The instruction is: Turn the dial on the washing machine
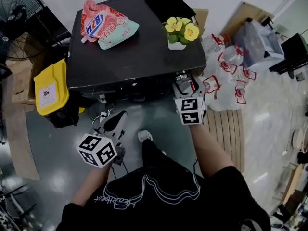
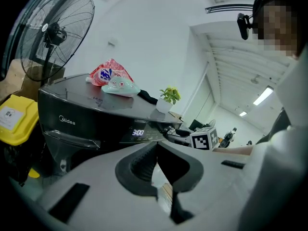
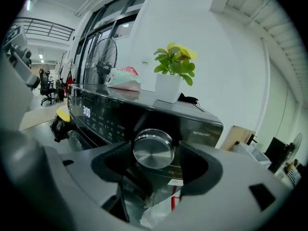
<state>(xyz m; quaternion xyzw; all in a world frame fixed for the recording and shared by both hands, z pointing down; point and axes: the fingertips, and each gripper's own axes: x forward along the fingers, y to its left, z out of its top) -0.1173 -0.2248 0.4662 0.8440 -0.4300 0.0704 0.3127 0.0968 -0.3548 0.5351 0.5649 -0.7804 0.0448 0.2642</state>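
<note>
The black washing machine (image 1: 134, 57) stands in front of me, and its lit display (image 2: 138, 132) reads 3:00. Its round silver dial (image 3: 153, 148) sits at the right end of the front panel. My right gripper (image 3: 156, 154) is open, with a jaw on either side of the dial and a thin gap showing on the right. In the head view the right gripper (image 1: 184, 84) reaches the machine's front right corner. My left gripper (image 1: 117, 120) hangs low in front of the machine, away from it. Its jaws (image 2: 156, 150) meet at the tips and hold nothing.
On the machine's top lie a pink detergent bag (image 1: 106, 25), a potted yellow flower (image 1: 180, 32) and a black cloth (image 1: 168, 1). A yellow container (image 1: 50, 85) and a fan (image 1: 19, 13) stand to the left. Packed water bottles (image 1: 226, 76) rest on a wooden pallet (image 1: 226, 134) to the right.
</note>
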